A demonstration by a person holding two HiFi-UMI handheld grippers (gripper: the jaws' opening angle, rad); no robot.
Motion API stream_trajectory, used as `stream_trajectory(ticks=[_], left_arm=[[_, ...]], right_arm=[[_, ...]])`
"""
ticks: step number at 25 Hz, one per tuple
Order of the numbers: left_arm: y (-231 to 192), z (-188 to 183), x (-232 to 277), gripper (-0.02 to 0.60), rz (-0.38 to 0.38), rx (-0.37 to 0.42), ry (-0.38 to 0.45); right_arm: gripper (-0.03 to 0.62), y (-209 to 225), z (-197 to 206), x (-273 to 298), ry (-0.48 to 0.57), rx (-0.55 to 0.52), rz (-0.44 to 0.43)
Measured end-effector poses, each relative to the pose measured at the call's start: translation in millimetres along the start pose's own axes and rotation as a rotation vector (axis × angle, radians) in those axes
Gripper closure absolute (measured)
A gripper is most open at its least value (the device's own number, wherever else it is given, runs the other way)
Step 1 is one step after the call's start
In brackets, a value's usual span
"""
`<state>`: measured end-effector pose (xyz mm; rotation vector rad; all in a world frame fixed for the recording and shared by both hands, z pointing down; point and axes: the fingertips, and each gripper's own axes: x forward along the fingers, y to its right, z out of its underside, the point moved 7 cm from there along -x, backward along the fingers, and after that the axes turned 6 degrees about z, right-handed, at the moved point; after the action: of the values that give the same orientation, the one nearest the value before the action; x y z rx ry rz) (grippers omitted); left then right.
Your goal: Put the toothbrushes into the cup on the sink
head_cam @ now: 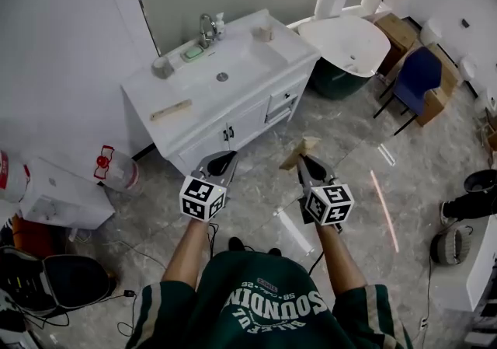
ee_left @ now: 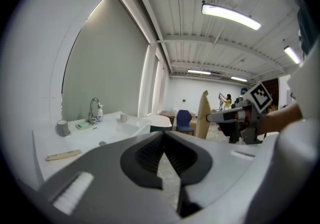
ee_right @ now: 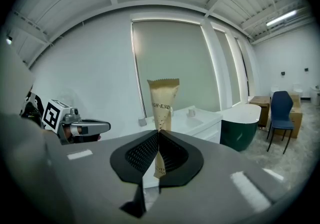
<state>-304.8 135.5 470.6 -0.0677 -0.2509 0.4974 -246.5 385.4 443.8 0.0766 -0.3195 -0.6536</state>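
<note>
The right gripper (ee_right: pixel 159 133) is pressed shut on a wrapped toothbrush (ee_right: pixel 163 99), pinching the tan paper sleeve near its lower end so that the wider top stands up past the tips. The left gripper (ee_left: pixel 163 134), level with it and near on its left, has its tips closed together with nothing between them. Both are held over the floor, well short of the white bench (head_cam: pixel 286 48). The cup (head_cam: pixel 162 67) stands far ahead and to the left of the left gripper, by the wall. A second wrapped toothbrush (head_cam: pixel 171 110) lies flat ahead of the left gripper, nearer than the cup.
</note>
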Motion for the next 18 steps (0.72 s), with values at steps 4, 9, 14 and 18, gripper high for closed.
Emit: stream_trajectory(ticks=[4,9,14,18], left_arm=[[-11.4,1.5,-3.7,0.531,0.009,0.007,0.004],[-28.1,4.6,-9.1,0.531,0.016,0.016,0.005],[-39.2,6.4,-0.5,0.531,0.038,0.007,-0.004],[-54.4,4.0,15.7,0.531,0.045,0.005,-0.015]], right_arm=[[0.588,-8.8,4.8,12.0,-0.015,0.005,-0.002],[0.588,-25.5,10.3,24.5,-0.019,0.008,-0.008],[0.588,-26.2,10.7,34.9,-0.022,0.013,0.004],[0.588,-17.2,10.0,54.4,-0.032,0.027,0.008]])
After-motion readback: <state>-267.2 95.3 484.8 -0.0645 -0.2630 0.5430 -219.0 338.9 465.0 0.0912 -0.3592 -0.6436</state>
